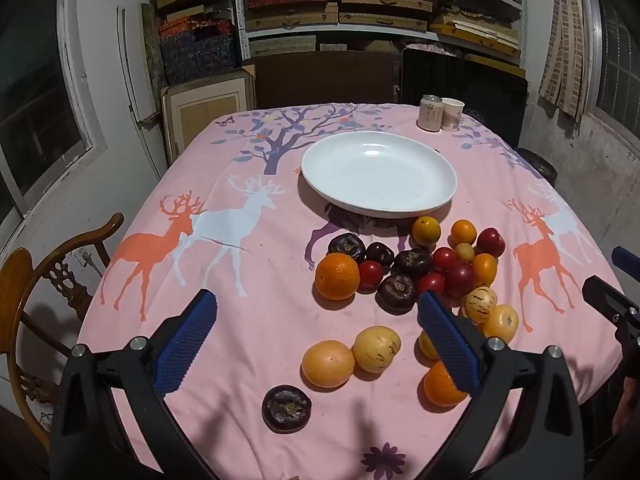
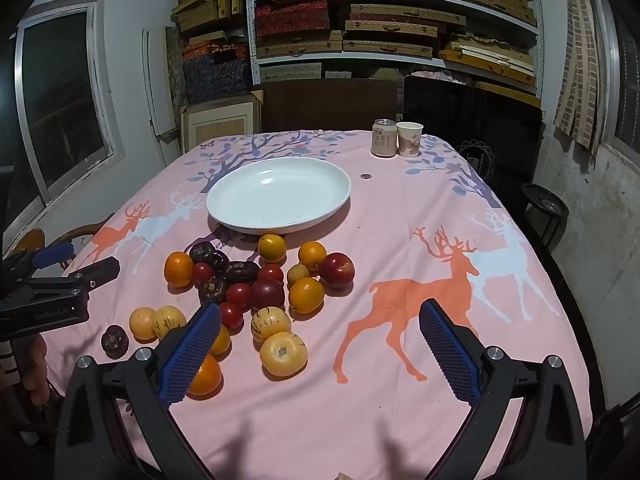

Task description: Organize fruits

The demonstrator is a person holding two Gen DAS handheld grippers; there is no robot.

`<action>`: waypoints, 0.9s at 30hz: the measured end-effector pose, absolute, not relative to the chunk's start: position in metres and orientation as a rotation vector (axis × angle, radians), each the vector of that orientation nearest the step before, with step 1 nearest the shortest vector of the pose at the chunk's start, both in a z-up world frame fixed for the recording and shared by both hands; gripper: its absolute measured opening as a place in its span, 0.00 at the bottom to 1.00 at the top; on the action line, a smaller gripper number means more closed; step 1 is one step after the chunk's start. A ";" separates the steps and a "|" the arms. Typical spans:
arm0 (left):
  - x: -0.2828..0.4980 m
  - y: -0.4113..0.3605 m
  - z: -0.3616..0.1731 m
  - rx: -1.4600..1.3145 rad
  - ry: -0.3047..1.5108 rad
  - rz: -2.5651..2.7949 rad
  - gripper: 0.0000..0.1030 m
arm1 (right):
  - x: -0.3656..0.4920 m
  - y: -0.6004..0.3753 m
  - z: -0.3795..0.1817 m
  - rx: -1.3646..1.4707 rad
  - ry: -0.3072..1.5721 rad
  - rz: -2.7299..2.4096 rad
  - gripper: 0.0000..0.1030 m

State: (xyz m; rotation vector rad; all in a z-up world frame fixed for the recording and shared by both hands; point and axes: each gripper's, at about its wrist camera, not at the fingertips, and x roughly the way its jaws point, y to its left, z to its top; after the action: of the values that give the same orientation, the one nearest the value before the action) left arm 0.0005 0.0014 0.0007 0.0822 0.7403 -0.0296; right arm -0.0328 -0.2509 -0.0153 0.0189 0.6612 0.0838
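On the pink cloth [image 1: 260, 320], fruits [image 1: 412, 268] lay piled just in front of the empty white plate [image 1: 316, 168] | left gripper [image 1: 316, 340] and right gripper [image 2: 320, 344] both gaped wide, holding nothing | fruits looked round, smooth, likely to roll; plums soft | best pinched gently across the middle.

Both views are dim and warm-toned, lit from overhead indoors, with the window [image 2: 64, 96] at the left dark. Soft shadows fall toward the lower edge of each frame, and a faint sheen sits in the white plate [image 1: 379, 172]. Fisheye distortion bows the shelves [image 2: 396, 16] and walls, the corners vignette to black, and focus stays fairly sharp.
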 end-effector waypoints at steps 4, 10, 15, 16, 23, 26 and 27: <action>0.000 0.001 -0.004 0.083 0.743 -0.029 0.96 | -0.032 -0.251 -0.016 0.019 0.663 0.084 0.97; 0.003 0.002 -0.007 0.084 0.744 -0.030 0.96 | -0.032 -0.251 -0.016 0.019 0.663 0.085 0.97; 0.003 0.000 -0.011 0.085 0.748 -0.032 0.96 | -0.032 -0.251 -0.016 0.019 0.666 0.085 0.97; 0.002 0.002 -0.012 0.086 0.748 -0.031 0.96 | -0.032 -0.250 -0.016 0.019 0.665 0.085 0.97; 0.002 0.002 -0.012 0.085 0.750 -0.031 0.96 | -0.033 -0.251 -0.017 0.023 0.668 0.085 0.97; 0.002 0.002 -0.012 0.084 0.749 -0.031 0.96 | -0.033 -0.250 -0.019 0.022 0.668 0.085 0.97; 0.002 0.003 -0.012 0.084 0.750 -0.031 0.96 | -0.034 -0.250 -0.019 0.023 0.668 0.086 0.97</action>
State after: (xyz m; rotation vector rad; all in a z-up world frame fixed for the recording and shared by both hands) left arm 0.0025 0.0025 -0.0118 0.0842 0.7495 -0.0307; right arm -0.0335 -0.2499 -0.0189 0.0226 0.6683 0.0855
